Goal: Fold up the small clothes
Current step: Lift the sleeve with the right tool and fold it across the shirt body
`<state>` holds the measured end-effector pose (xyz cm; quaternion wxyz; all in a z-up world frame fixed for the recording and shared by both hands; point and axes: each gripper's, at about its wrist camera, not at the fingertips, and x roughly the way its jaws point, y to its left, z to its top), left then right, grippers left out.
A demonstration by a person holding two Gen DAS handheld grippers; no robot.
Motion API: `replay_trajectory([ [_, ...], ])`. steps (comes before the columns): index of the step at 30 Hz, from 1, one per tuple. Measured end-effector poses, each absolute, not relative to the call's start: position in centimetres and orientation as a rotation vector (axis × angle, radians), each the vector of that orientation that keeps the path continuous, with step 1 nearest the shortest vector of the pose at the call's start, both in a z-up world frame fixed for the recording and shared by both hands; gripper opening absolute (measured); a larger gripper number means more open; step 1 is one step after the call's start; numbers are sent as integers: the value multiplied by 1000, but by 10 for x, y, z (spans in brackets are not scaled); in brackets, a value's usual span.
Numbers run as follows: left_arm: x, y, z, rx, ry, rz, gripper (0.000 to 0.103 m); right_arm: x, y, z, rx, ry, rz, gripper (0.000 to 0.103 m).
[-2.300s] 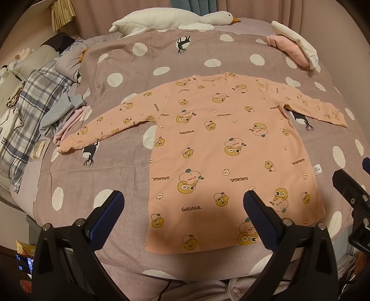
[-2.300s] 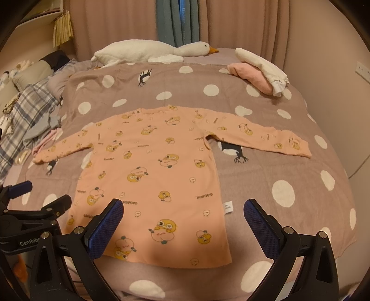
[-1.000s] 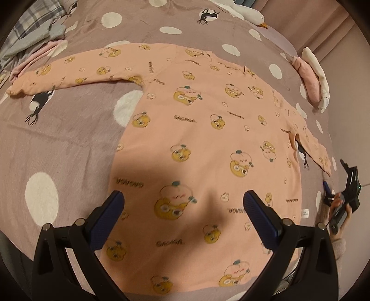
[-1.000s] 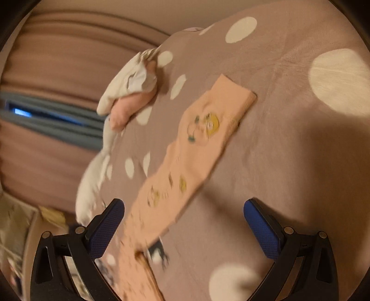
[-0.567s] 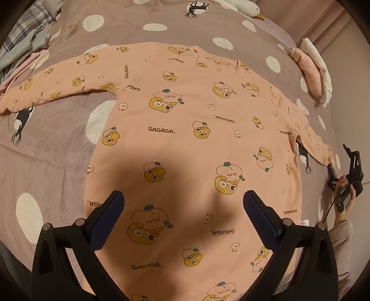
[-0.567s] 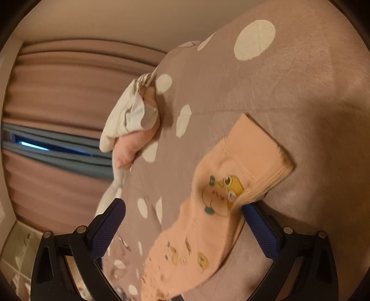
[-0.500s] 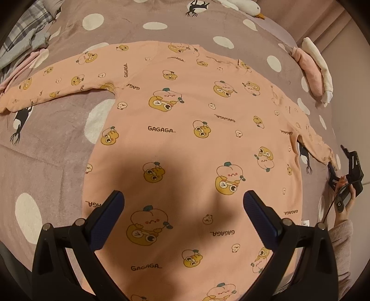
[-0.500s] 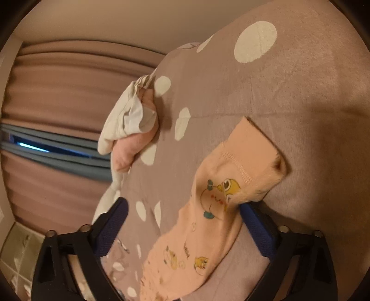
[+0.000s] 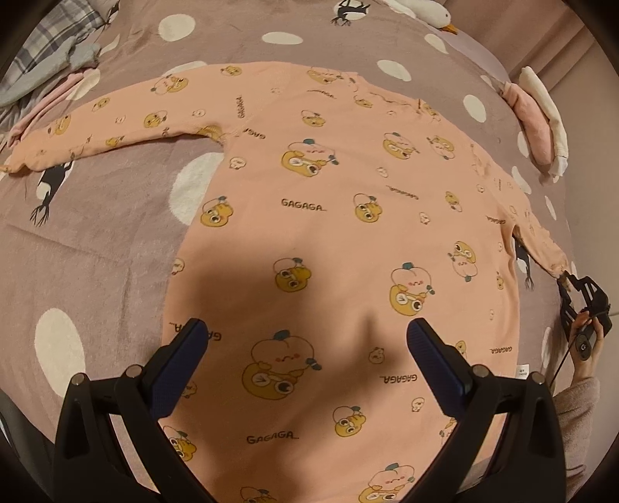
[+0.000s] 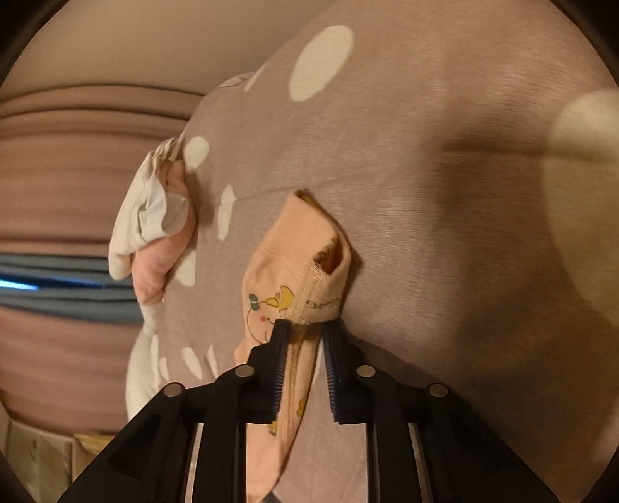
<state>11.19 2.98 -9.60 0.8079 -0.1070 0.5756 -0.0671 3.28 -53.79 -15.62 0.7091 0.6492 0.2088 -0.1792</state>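
Note:
A peach long-sleeved child's top [image 9: 329, 216] with yellow cartoon prints lies flat on the dotted bedspread [image 9: 96, 247], both sleeves stretched out. My left gripper [image 9: 305, 340] is open and empty, hovering above the lower middle of the top. My right gripper [image 10: 303, 329] is shut on the cuff of the right sleeve [image 10: 305, 263], which bunches up between its jaws. That gripper also shows in the left wrist view [image 9: 586, 305] at the far right, at the end of the sleeve.
A folded pink and white bundle [image 9: 541, 124] lies at the far right of the bed, also in the right wrist view [image 10: 154, 224]. A white goose plush [image 9: 425, 11] lies at the head. Plaid and grey clothes [image 9: 50, 54] are piled at the left. Curtains [image 10: 58, 162] hang behind.
My right gripper has moved from the hem to the right sleeve cuff and closed on it, bunching it. My left gripper has moved forward over the top's body.

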Motion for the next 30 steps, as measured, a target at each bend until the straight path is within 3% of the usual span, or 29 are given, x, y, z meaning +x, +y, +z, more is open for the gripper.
replay_trajectory([
  [5,112,27,-95,-219,1232,-144,103,27,-544,-158,1516,383,-383,39],
  [12,115,24,-97,-207,1236,-150,103,29,-552,-146,1439,399,-464,38],
  [15,115,23,-99,-214,1245,-156,103,28,-554,-147,1416,400,-467,32],
  [17,113,23,-98,-214,1243,-159,103,32,-553,-148,1391,421,-481,15],
  [19,112,24,-97,-214,1240,-159,103,32,-552,-150,1377,430,-480,10],
  [24,106,35,-93,-232,1227,-144,103,28,-546,-135,1325,406,-446,10],
  [30,95,48,-89,-265,1214,-139,103,45,-520,-78,1091,436,-385,10],
])
